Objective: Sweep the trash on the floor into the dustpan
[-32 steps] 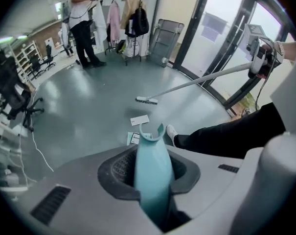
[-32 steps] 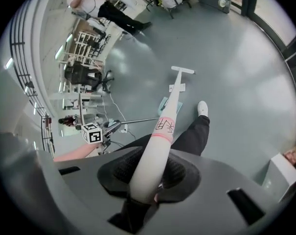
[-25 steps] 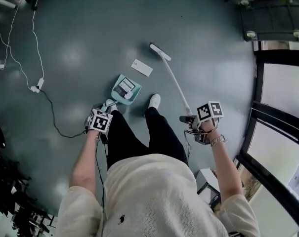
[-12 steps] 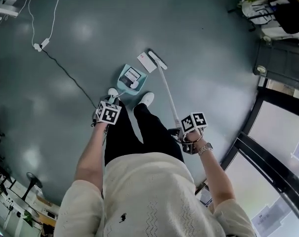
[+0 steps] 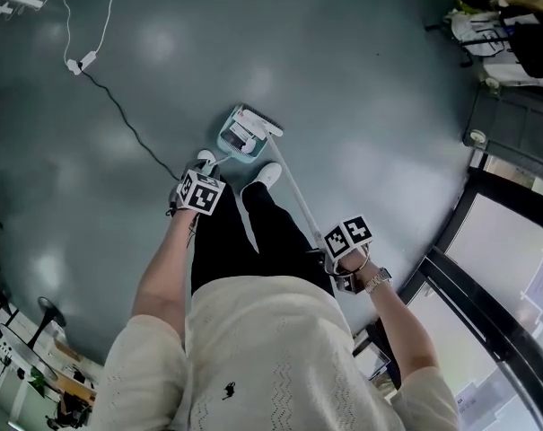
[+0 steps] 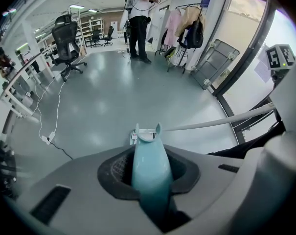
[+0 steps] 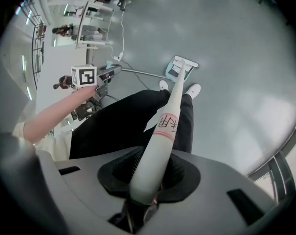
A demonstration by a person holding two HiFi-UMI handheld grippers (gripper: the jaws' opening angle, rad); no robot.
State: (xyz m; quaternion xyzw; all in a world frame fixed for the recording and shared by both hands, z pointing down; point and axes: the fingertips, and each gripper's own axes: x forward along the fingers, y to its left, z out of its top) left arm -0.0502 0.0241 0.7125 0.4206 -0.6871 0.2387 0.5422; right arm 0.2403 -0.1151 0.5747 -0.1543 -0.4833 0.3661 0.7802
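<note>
Since a second ago the broom (image 5: 260,120) has pushed the paper (image 5: 246,134) into the dustpan (image 5: 226,144). Left tongs (image 6: 151,180) clench the pan's handle and right tongs (image 7: 147,180) clench the broomstick. Tipping the pan forward could spill the paper back onto the floor.

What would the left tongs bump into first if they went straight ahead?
Probably the dustpan itself: the left tongs are shut on its handle, which leads straight down to its scoop on the floor, beside the broom head.
</note>
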